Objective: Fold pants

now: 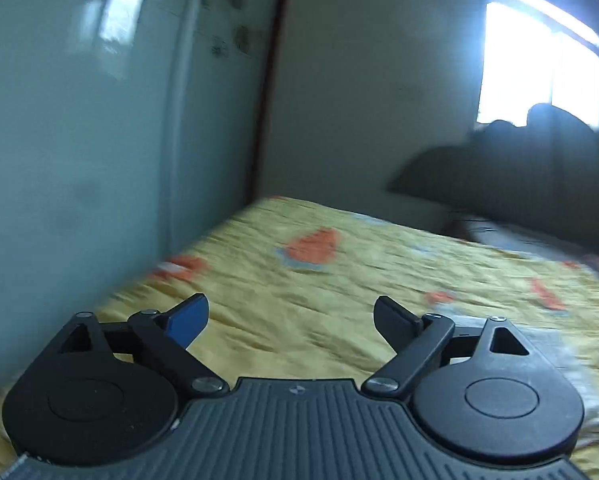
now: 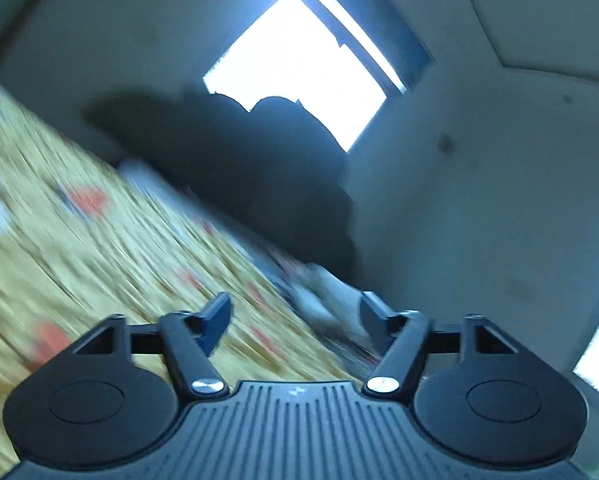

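No pants can be made out in either view. My left gripper (image 1: pixel 291 316) is open and empty, held above a bed with a yellow sheet (image 1: pixel 339 280) printed with orange shapes. My right gripper (image 2: pixel 295 320) is also open and empty, tilted over the same yellow sheet (image 2: pixel 99 248). The right wrist view is heavily blurred. A grey-white cloth edge (image 1: pixel 559 352) lies on the sheet by the left gripper's right finger; what it is cannot be told.
A pale glossy wardrobe (image 1: pixel 99 120) stands at the bed's left side. A dark heap (image 1: pixel 519 184) lies at the bed's far end under a bright window (image 1: pixel 539 72); the heap also shows in the right wrist view (image 2: pixel 259 168). Walls close the room.
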### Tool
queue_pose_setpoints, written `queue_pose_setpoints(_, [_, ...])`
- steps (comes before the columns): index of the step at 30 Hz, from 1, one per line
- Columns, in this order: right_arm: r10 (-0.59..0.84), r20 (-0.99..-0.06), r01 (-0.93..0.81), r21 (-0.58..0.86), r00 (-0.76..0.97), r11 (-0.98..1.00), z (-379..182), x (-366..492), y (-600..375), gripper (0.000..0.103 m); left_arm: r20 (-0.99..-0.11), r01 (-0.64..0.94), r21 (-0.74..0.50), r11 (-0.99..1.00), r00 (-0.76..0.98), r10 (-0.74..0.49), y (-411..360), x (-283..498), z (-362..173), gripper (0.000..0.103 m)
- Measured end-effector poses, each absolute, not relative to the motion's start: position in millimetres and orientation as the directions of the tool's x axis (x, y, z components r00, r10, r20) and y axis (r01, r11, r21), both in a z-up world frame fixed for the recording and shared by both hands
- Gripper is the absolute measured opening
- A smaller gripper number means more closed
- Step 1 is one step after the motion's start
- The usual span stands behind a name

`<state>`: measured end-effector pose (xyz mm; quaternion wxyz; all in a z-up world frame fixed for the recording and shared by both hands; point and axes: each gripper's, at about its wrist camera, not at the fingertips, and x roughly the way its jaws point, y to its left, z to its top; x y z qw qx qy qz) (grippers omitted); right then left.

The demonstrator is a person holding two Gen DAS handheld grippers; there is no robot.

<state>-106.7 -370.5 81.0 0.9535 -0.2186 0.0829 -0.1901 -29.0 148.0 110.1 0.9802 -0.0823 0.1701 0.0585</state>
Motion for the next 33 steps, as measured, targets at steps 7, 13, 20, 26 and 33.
queue_pose_setpoints(7, [0.223, -0.355, -0.238, 0.001, 0.908, 0.971, 51.4, -75.8, -261.4, 0.09, -0.481, 0.132, -0.188, 0.973, 0.851, -0.208, 25.5, -27.4, 48.7, 0.092])
queue_pose_setpoints(13, [0.547, -0.35, -0.338, 0.507, 0.76, 0.793, 65.5, -98.2, -271.4, 0.092, -0.537, 0.156, -0.108, 0.982, 0.822, -0.189, -1.7, -32.2, 25.2, 0.093])
queue_pose_setpoints(20, [0.245, -0.554, -0.136, 0.232, 0.796, 0.963, 42.4, -81.9, -239.4, 0.1, -0.607, 0.128, -0.108, 0.986, 0.777, -0.168, -11.9, -17.2, 8.9, 0.093])
queue_pose_setpoints(26, [0.089, -0.687, -0.031, 0.096, 0.721, 0.995, -2.9, -37.5, -228.9, 0.1, -0.627, 0.115, 0.002, 0.993, 0.774, -0.088, -26.4, -15.1, -3.6, 0.099])
queue_pose_setpoints(33, [0.039, -0.635, 0.004, 0.065, 0.772, 0.998, -12.0, -37.8, -225.2, 0.103, -0.622, 0.101, 0.025, 0.995, 0.78, -0.064, -28.0, -12.6, -6.5, 0.103])
